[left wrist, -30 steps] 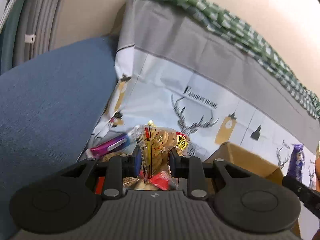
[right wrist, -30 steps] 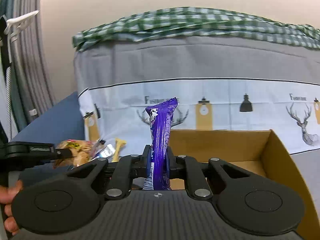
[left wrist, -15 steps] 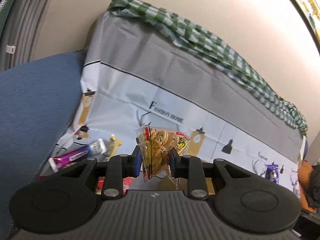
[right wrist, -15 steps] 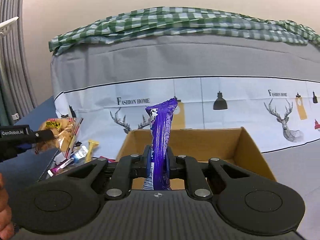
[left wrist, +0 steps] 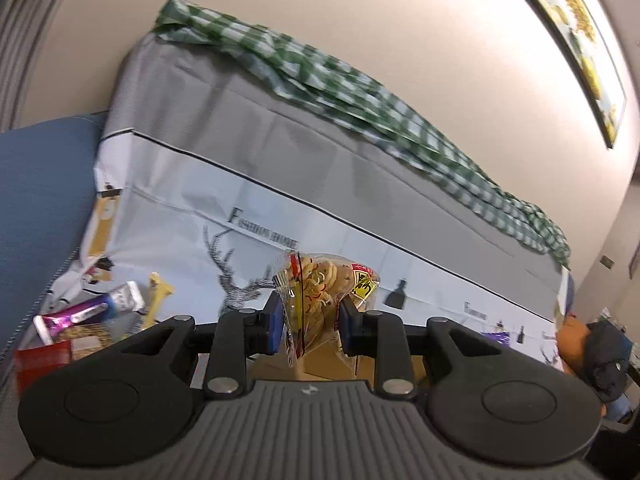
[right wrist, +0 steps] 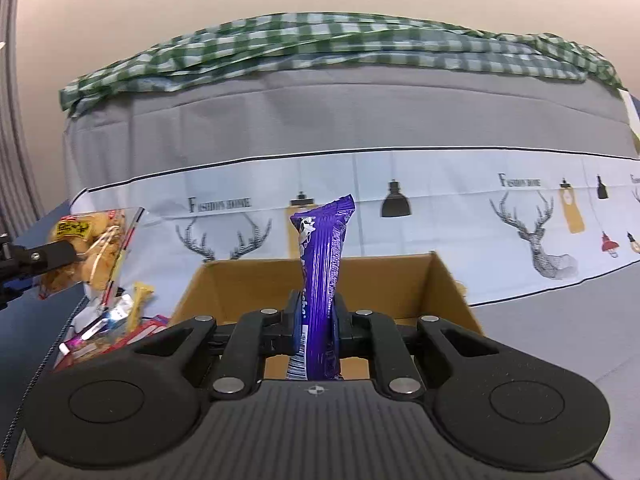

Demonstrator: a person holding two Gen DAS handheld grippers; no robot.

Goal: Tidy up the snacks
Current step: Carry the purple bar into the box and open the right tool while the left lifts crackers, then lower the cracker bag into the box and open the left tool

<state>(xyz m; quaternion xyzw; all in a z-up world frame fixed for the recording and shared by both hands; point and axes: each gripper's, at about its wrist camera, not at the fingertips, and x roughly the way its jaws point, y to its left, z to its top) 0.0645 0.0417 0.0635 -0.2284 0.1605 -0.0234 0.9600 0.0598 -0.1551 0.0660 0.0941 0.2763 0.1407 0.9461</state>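
My left gripper (left wrist: 310, 322) is shut on a clear bag of fried snacks (left wrist: 320, 280) with a red and yellow label, held up in the air. In the right wrist view that same bag (right wrist: 94, 248) hangs at the far left, above the pile. My right gripper (right wrist: 316, 322) is shut on a purple snack bar (right wrist: 322, 264) that stands upright just in front of the open cardboard box (right wrist: 248, 280). A corner of the box (left wrist: 320, 360) shows under the bag in the left wrist view.
A pile of loose snacks (right wrist: 116, 320) lies left of the box on the deer-print cloth (right wrist: 440, 208); the same pile (left wrist: 92, 316) is at the lower left in the left wrist view. A green checked cloth (right wrist: 320, 44) covers the ridge behind. A blue cushion (left wrist: 40, 208) lies left.
Both grippers have swung to the right with their snacks still held. The box has shifted left and come to the centre of the right wrist view, and the snack bag now hangs closer to it.
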